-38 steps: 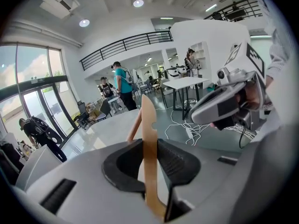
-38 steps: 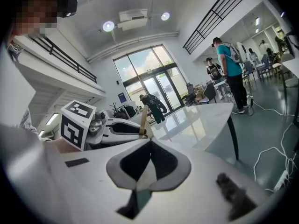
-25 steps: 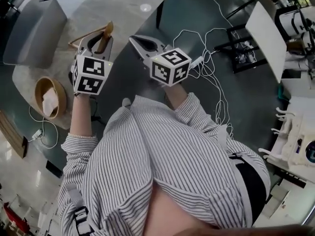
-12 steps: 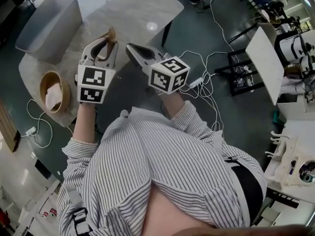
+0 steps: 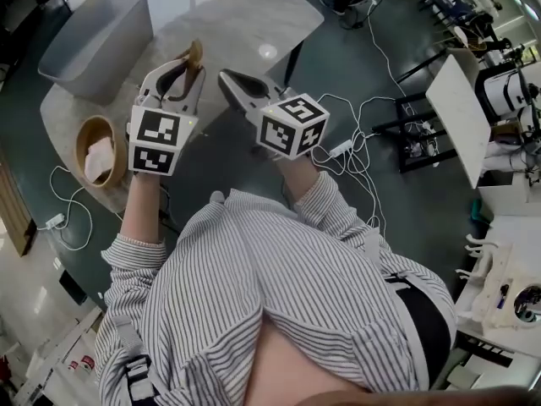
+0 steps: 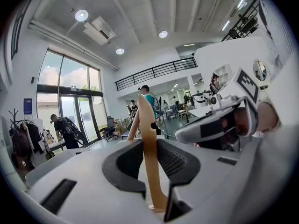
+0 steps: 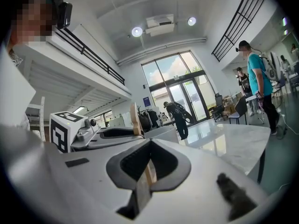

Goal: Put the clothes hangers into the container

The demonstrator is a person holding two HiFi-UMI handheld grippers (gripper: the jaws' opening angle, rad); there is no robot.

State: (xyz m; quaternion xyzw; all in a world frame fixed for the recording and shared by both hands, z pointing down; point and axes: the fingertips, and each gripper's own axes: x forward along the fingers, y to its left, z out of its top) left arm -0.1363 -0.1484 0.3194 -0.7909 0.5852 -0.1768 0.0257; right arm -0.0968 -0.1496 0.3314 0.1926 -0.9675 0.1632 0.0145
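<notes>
Head view: on the table (image 5: 245, 15) the container (image 5: 93, 32) stands well apart, far left. My left gripper (image 5: 173, 66) clamps 1 hanger (image 5: 193, 56); my right gripper (image 5: 228, 80) looks pinched narrow. I should clear the rim before releasing.

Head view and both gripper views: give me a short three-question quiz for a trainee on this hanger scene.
1. True or false: the left gripper holds a wooden hanger.
2. The grey container stands on: A the marble table, B the floor, C a chair.
3. What lies in the wooden bowl?
Key: 1 true; 2 A; 3 a white cloth.
</notes>
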